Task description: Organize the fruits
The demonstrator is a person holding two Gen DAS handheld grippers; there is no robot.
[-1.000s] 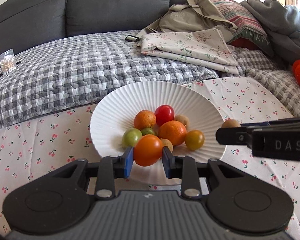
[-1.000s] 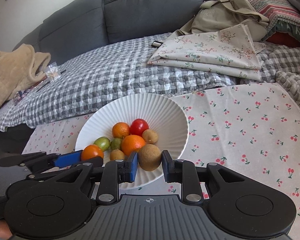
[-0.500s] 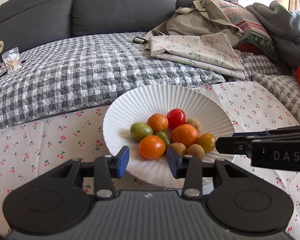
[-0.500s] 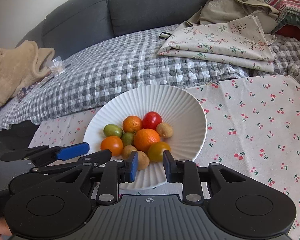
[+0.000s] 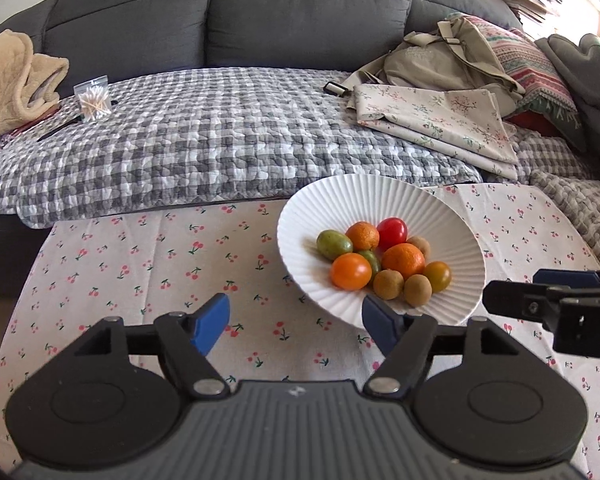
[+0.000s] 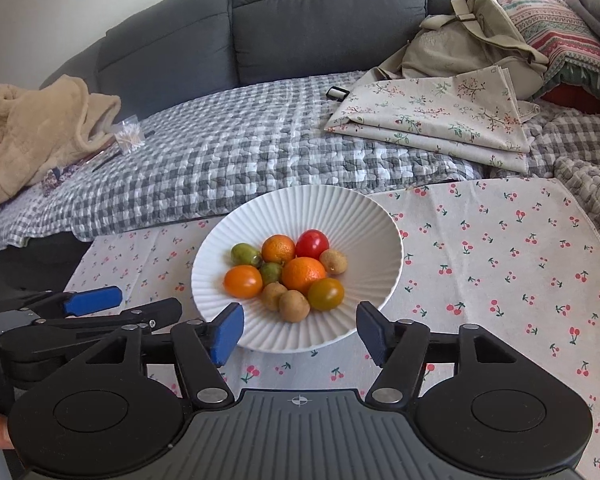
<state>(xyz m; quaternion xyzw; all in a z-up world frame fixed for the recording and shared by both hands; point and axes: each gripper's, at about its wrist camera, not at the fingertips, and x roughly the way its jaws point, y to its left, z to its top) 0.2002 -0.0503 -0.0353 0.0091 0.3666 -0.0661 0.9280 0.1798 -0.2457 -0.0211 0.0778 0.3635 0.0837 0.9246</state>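
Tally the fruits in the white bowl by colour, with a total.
In the white bowl:
Orange: 3
Red: 1
Green: 2
Olive-yellow: 1
Brown: 3
Total: 10

A single white letter "D" reads on the black body of the right gripper (image 5: 556, 300), cut off at the frame's edge.

White ribbed bowl (image 6: 340, 216), cherry-print cloth (image 6: 500, 264)
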